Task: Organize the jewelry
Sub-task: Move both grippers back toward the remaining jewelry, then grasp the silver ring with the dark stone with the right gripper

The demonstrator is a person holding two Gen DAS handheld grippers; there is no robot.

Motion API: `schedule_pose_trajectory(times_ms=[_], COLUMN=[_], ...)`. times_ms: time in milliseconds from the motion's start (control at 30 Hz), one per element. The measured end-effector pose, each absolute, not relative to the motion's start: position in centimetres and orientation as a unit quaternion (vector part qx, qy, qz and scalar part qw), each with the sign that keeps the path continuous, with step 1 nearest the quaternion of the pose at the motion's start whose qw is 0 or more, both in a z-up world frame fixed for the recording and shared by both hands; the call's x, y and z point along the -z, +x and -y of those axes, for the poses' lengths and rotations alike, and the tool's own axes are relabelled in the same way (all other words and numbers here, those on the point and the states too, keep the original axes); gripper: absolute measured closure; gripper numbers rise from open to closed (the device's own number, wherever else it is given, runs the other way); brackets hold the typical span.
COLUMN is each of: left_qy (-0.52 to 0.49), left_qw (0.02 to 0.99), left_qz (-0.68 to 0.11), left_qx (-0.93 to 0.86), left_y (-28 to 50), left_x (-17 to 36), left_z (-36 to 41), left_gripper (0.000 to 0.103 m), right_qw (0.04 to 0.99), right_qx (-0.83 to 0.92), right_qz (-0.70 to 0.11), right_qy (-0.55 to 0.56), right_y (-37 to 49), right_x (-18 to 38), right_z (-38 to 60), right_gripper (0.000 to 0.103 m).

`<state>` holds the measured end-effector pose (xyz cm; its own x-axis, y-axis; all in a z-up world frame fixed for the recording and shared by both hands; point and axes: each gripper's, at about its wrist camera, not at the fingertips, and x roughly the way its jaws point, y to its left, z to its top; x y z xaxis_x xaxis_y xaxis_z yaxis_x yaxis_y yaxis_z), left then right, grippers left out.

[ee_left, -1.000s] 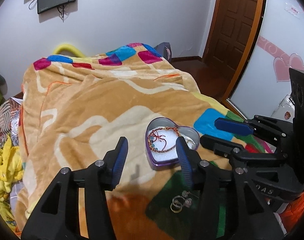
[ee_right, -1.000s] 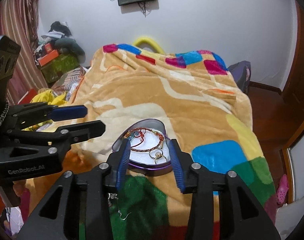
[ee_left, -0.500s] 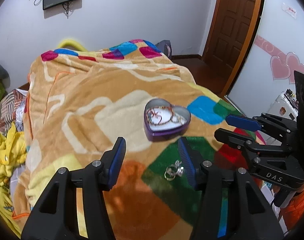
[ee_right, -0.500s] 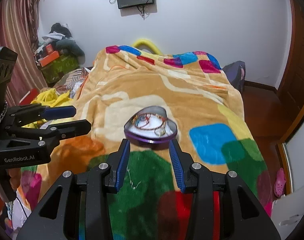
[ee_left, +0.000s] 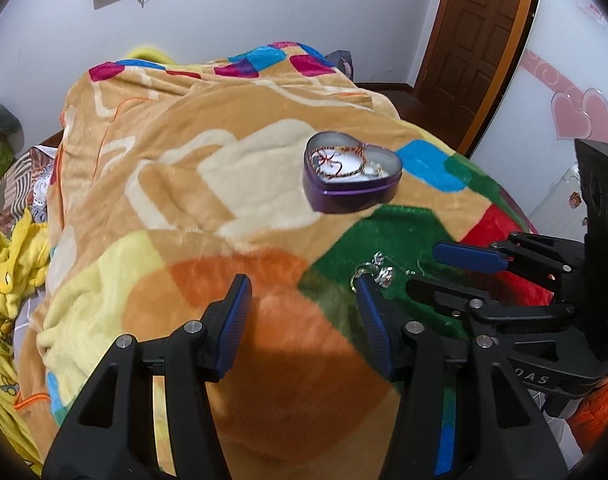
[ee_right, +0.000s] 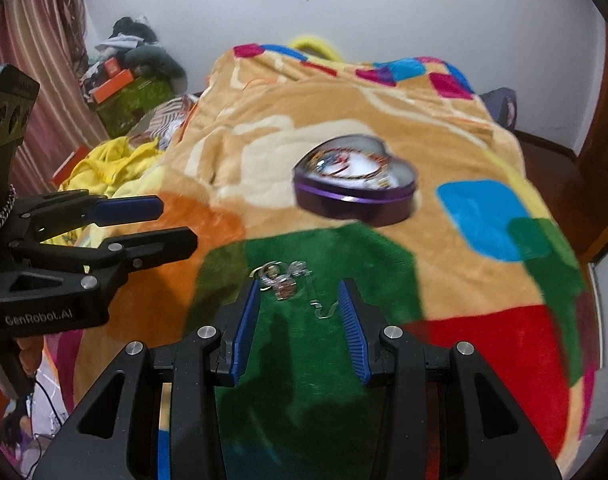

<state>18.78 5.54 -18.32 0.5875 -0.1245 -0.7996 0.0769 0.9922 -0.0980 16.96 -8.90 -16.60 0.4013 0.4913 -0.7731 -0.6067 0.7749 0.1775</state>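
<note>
The heart-shaped tin lies open-side up mid-bed, its point toward both empty, parted tongs, left tongs and right tongs, with blanket clear around.

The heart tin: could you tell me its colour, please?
Purple tin, clearest in the left wrist view.

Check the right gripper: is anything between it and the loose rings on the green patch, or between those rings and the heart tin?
Nothing visible. The right gripper is open and empty, just short of the loose rings. Only bare blanket lies between them and the open heart-shaped tin. The left gripper sits off to the side.
</note>
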Motion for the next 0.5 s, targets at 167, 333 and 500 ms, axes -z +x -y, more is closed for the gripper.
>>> schedule_pose_trajectory(times_ms=[167, 333, 500], left_qy=[-0.030, -0.028, -0.026], left_qw=[0.890, 0.888, 0.886], left_qz=[-0.451, -0.455, -0.457], left_qx=[0.058, 0.065, 0.070], left_y=[18.6, 18.8, 18.9], left_x=[18.7, 19.2, 19.6], left_z=[-5.9, -5.8, -5.6], left_gripper=[0.049, 0.050, 0.050], right_qw=[0.828, 0.820, 0.819], right_qx=[-0.337, -0.345, -0.341], right_qz=[-0.444, -0.449, -0.452], right_qy=[-0.063, -0.080, -0.096], right_y=[17.2, 17.3, 17.4], right_x=[17.4, 18.2, 18.7], right_z=[8.3, 7.4, 6.9], right_gripper=[0.067, 0.080, 0.085])
